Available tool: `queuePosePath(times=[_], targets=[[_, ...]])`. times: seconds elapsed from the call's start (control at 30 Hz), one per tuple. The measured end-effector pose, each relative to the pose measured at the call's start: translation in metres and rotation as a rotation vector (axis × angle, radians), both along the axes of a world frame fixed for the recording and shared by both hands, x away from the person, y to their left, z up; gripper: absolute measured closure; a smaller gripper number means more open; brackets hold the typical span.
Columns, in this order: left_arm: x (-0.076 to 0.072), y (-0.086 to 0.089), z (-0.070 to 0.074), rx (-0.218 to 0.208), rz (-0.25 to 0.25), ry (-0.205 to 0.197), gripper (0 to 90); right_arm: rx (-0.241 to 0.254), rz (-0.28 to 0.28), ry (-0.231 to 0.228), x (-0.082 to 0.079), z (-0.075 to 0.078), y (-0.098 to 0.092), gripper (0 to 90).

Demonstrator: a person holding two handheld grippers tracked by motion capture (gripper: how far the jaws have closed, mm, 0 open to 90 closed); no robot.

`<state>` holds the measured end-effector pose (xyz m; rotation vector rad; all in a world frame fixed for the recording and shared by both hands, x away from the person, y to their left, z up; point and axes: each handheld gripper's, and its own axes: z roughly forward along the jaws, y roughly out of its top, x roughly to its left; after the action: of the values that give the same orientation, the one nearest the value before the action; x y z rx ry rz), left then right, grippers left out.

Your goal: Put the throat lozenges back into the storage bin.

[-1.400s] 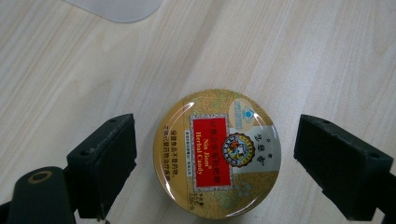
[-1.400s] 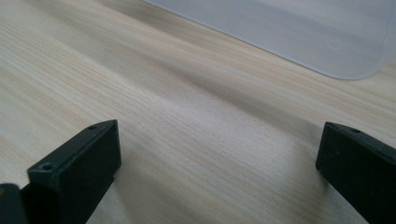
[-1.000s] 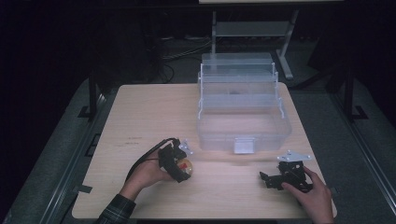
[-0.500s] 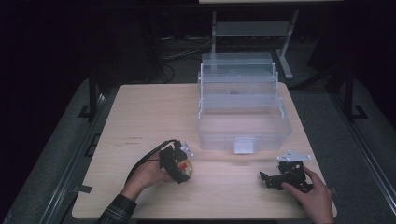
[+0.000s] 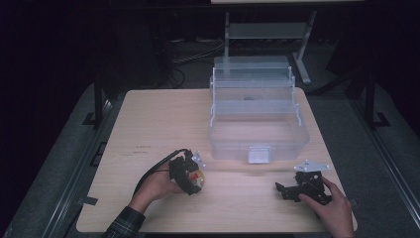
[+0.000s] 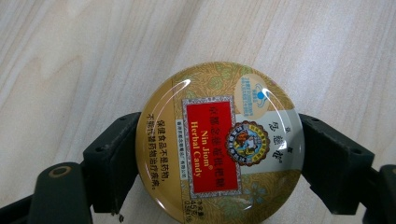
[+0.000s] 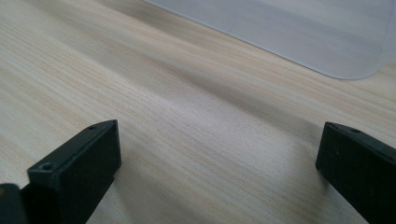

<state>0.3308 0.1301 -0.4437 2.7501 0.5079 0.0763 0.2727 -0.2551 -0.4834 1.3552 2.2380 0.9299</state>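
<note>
Left gripper [image 5: 194, 179] clamps round candy tin [image 6: 219, 144] between both jaws, near the clear plastic box [image 5: 258, 133]. Right gripper [image 7: 219, 172] spread wide, nothing held, also near box.

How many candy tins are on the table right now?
1. The round candy tin sits near the table's front left, held between the jaws of the left gripper. The clear organizer box looks empty, though its upper tiers are hard to read.

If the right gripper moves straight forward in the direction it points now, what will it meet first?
Most likely the clear plastic box: beyond the open right gripper lies bare table, then the box's corner, slightly to the right. Depth is uncertain.
</note>
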Motion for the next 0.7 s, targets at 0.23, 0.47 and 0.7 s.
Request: queuePosePath(times=[0.23, 0.47, 0.7], targets=[[0.0, 0.001, 0.001, -0.003, 0.003, 0.004, 19.5, 0.0, 0.0, 0.0, 0.0, 0.0, 0.0, 0.0], [-0.001, 0.001, 0.007, -0.012, 0.003, 0.005, 19.5, 0.0, 0.0, 0.0, 0.0, 0.0, 0.0, 0.0], [-0.002, 0.003, 0.015, -0.028, 0.004, 0.001, 19.5, 0.0, 0.0, 0.0, 0.0, 0.0, 0.0, 0.0]])
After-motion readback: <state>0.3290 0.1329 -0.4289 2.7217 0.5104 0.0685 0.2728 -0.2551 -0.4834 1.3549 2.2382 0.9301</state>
